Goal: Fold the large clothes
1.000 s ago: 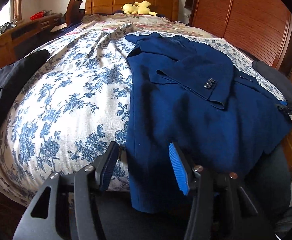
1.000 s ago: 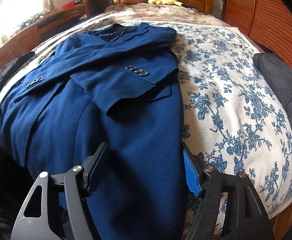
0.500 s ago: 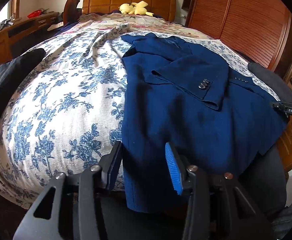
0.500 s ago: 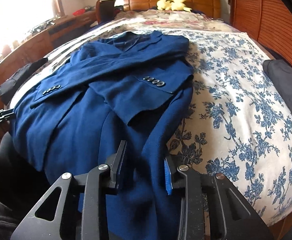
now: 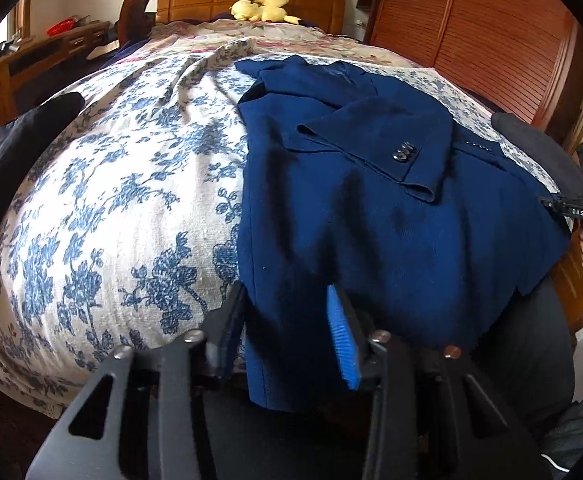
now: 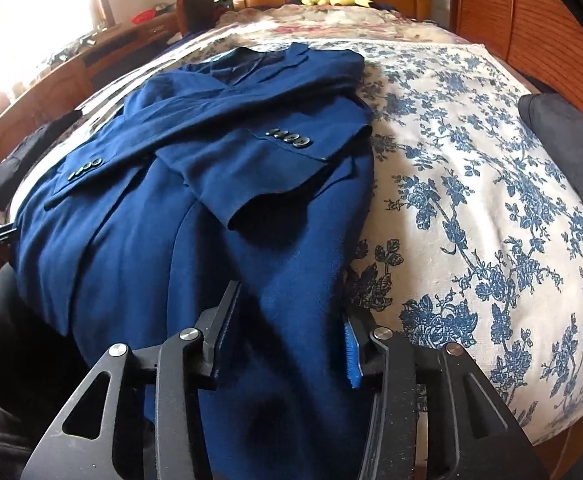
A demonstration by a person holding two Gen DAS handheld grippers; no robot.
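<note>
A navy blue jacket lies on the floral bedspread, its sleeves folded across the front and its hem hanging over the near edge of the bed. My left gripper is at the hem's left corner. Its jaws are closing, with the fabric edge between them and the pads apart from it. In the right wrist view the jacket fills the left half. My right gripper straddles the hem's right side. Its jaws are opening, with cloth between them and unpinched.
A black garment lies at the bed's left edge and a dark grey one at its right. A yellow plush toy sits by the headboard. A wooden wardrobe stands to the right and a desk to the left.
The left jaws have narrowed steadily around the hem corner. The right jaws closed in on the hem, then widened again. Neither hand has shifted much.
</note>
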